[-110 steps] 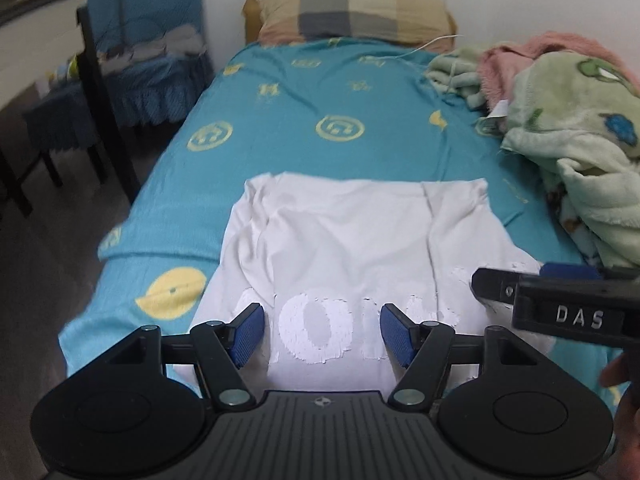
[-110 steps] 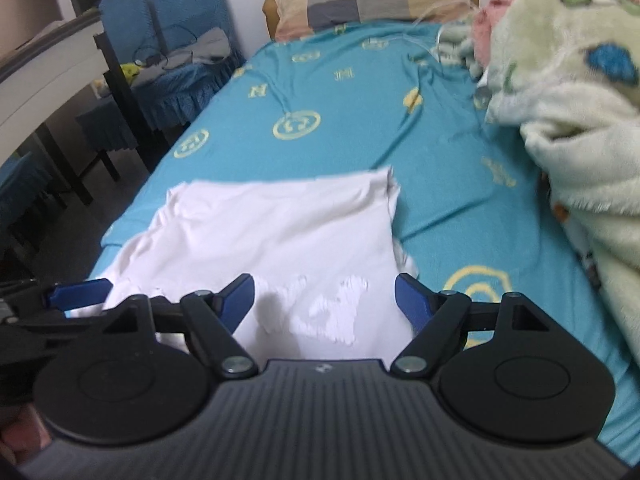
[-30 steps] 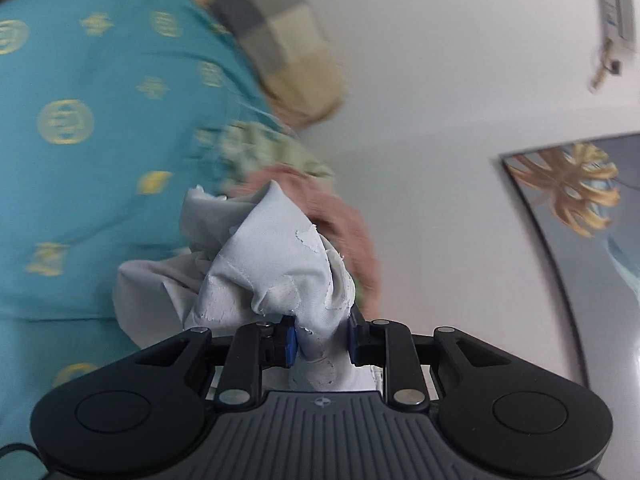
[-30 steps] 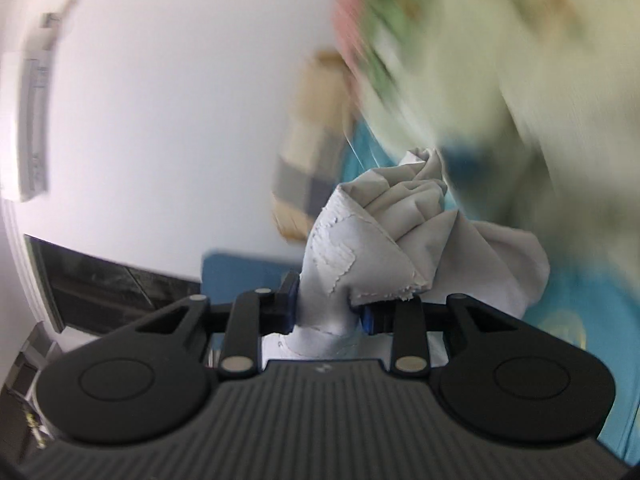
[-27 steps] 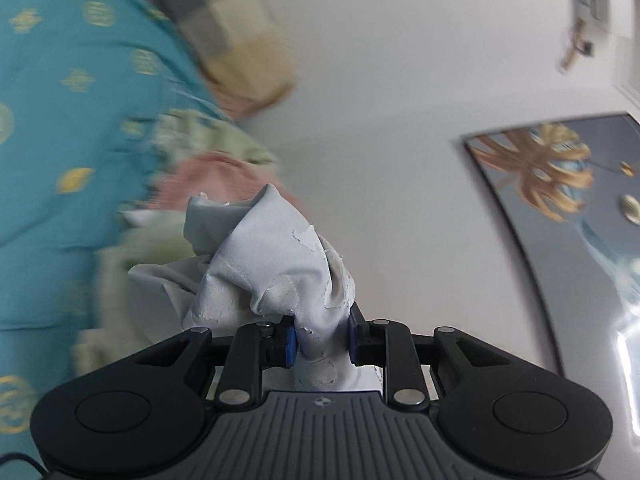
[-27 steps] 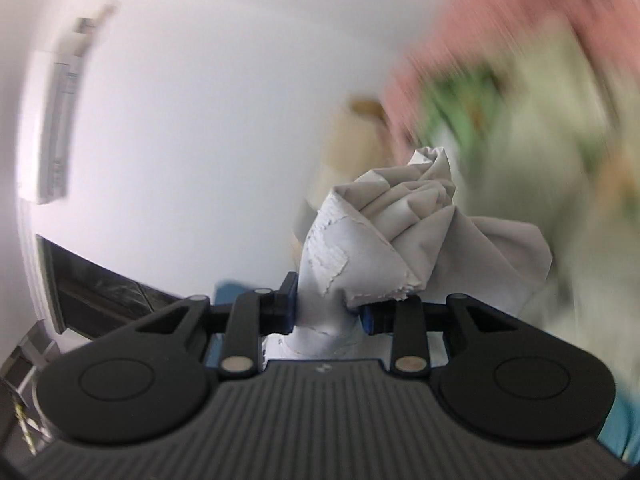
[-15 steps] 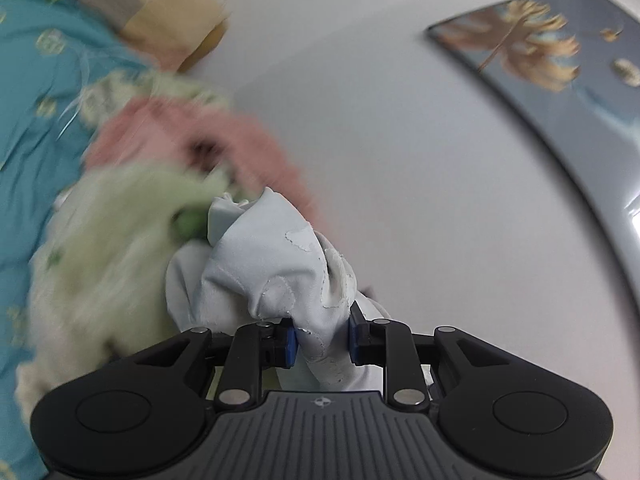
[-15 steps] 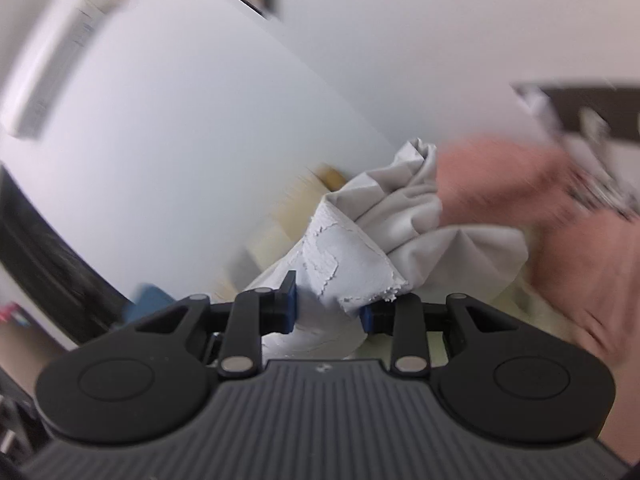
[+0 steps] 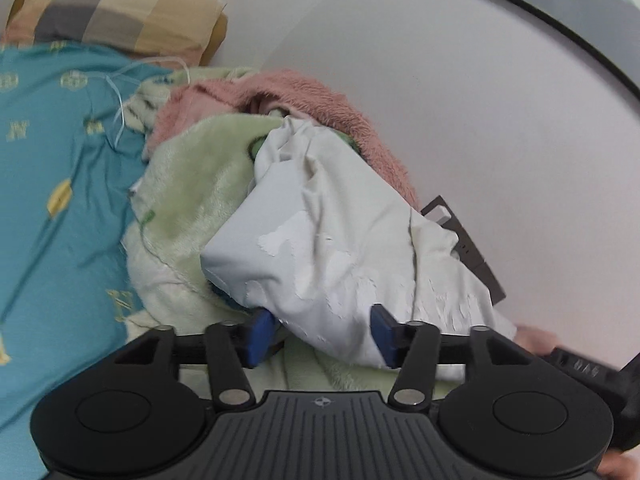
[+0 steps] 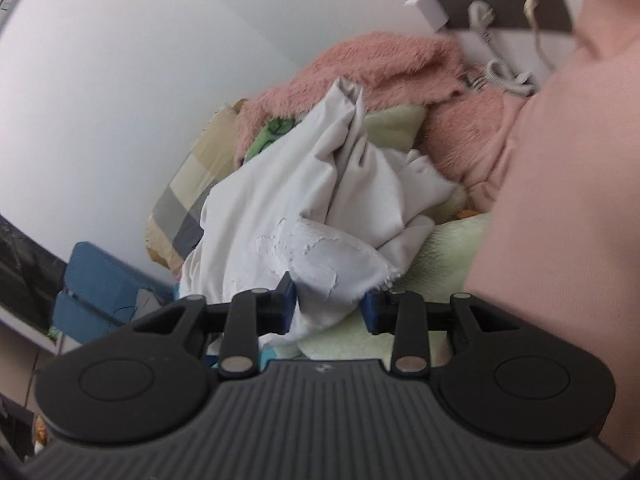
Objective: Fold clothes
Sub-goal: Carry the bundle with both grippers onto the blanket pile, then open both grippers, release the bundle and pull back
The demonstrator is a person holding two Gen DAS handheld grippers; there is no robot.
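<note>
The white shirt (image 9: 328,240) with a cracked white print lies crumpled on the pile of green and pink blankets (image 9: 192,184) at the bed's wall side. My left gripper (image 9: 320,334) is open, its blue pads (image 9: 260,334) either side of the shirt's lower edge, not clamping it. In the right wrist view the shirt (image 10: 300,208) rests on the same pile, and my right gripper (image 10: 328,306) is open with the printed corner lying between its pads (image 10: 370,312).
A teal bedsheet (image 9: 52,168) with yellow marks spreads to the left, with a checked pillow (image 9: 116,4) at the head. A wall power strip (image 10: 492,4) with plugs sits above the blankets. A pink-sleeved arm (image 10: 560,200) fills the right. A blue chair (image 10: 96,292) stands beyond.
Both grippers carried the bunched shirt from the bed's middle to the blanket pile. Half a second ago both were shut on it; now both have opened and the shirt lies on the blankets.
</note>
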